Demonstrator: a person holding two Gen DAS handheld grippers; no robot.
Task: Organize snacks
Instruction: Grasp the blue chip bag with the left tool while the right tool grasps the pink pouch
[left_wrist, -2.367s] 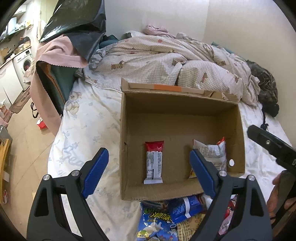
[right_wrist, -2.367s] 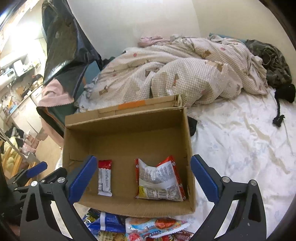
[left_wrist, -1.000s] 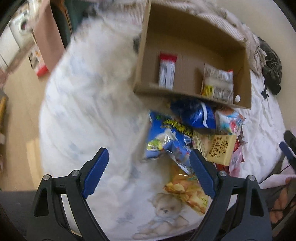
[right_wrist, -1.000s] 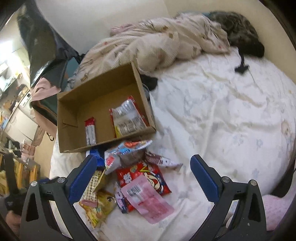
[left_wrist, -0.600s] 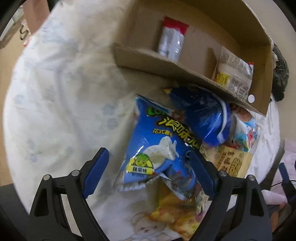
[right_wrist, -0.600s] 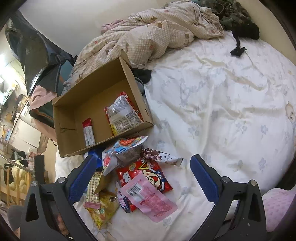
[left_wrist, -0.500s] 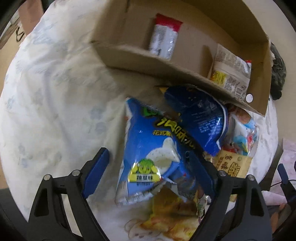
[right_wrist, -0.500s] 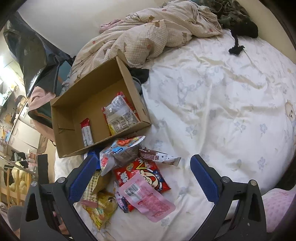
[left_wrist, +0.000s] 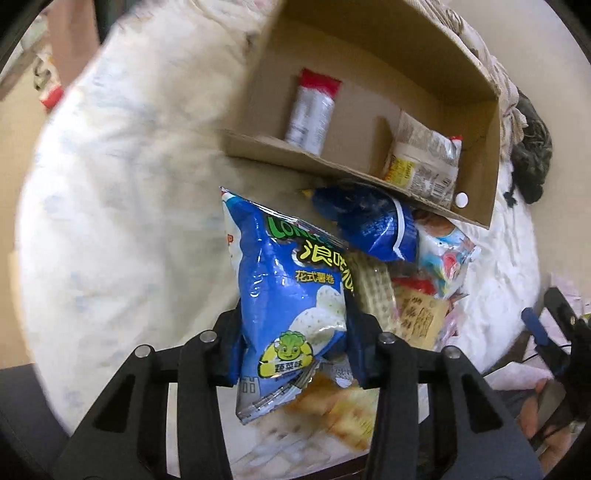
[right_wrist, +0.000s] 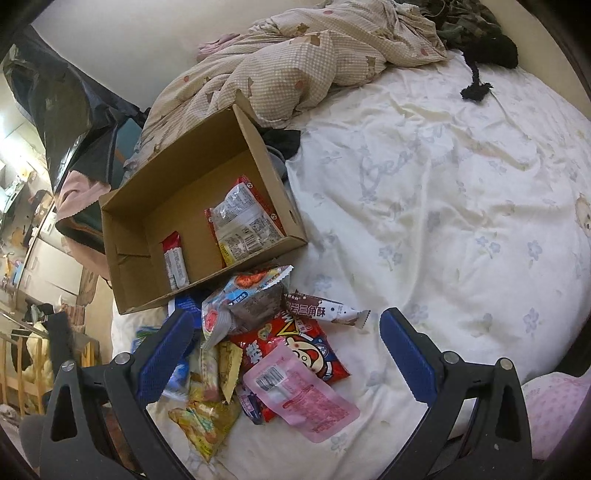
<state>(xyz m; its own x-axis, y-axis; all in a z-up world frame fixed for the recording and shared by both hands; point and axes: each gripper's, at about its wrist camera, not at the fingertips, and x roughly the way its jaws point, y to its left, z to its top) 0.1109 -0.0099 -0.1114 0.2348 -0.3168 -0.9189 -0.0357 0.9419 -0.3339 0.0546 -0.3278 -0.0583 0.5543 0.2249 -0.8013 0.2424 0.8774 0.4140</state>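
- Left gripper (left_wrist: 293, 341) has its blue pads pinched in on the lower half of the blue chip bag (left_wrist: 286, 295), just above the bottom seam, and the bag stands up between the fingers.
- That bag sits at the near-left edge of the snack pile, in front of the cardboard box (left_wrist: 495, 155) on the bed sheet (right_wrist: 443, 184).
- It looks puffy and very light (mostly air, I'd judge), with slick foil that could slide. A grip on the crimped seam or a flat pinch low down should hold better than squeezing the belly, which would crush the chips.
- Right gripper (right_wrist: 286, 345) hangs spread wide with nothing between its pads, above the pink pouch (right_wrist: 301, 398) and red snack bag (right_wrist: 295, 349).
- Inside the box already: a red-topped bar (right_wrist: 174, 260) on the left and a clear red-edged packet (right_wrist: 242, 221) on the right, well apart.
- Plenty of floor remains between them for the chips.
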